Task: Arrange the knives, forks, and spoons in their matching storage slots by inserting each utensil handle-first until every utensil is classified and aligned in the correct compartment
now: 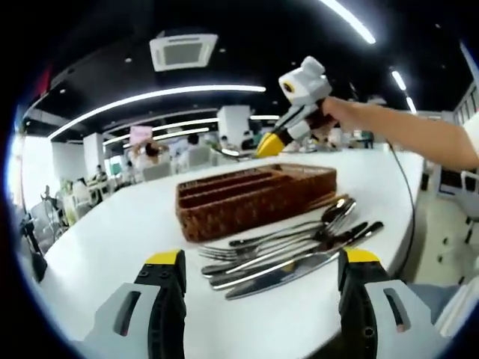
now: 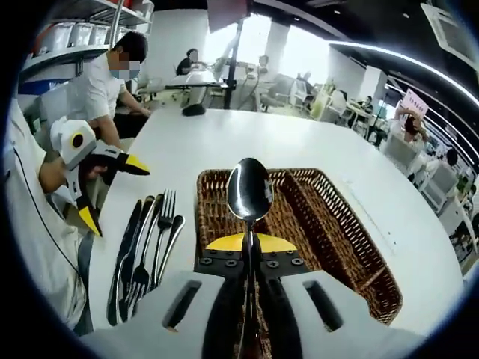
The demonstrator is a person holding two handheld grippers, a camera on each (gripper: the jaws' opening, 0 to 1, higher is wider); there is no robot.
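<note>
A white tabletop (image 1: 105,232) carries a brown wicker tray (image 1: 254,196) with long compartments, set well in from the edges. Just beside the tray, toward the near edge in the left gripper view, lies a loose pile of cutlery (image 1: 292,250): knives, forks and spoons. The left tongs (image 1: 262,288) hover wide open before that pile. The right tongs (image 2: 251,243) are closed on a spoon (image 2: 249,191), bowl up, over the tray.

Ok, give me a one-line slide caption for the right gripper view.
Right gripper holds a spoon bowl-up over the wicker tray, remaining cutlery lying on the white table beside it.
</note>
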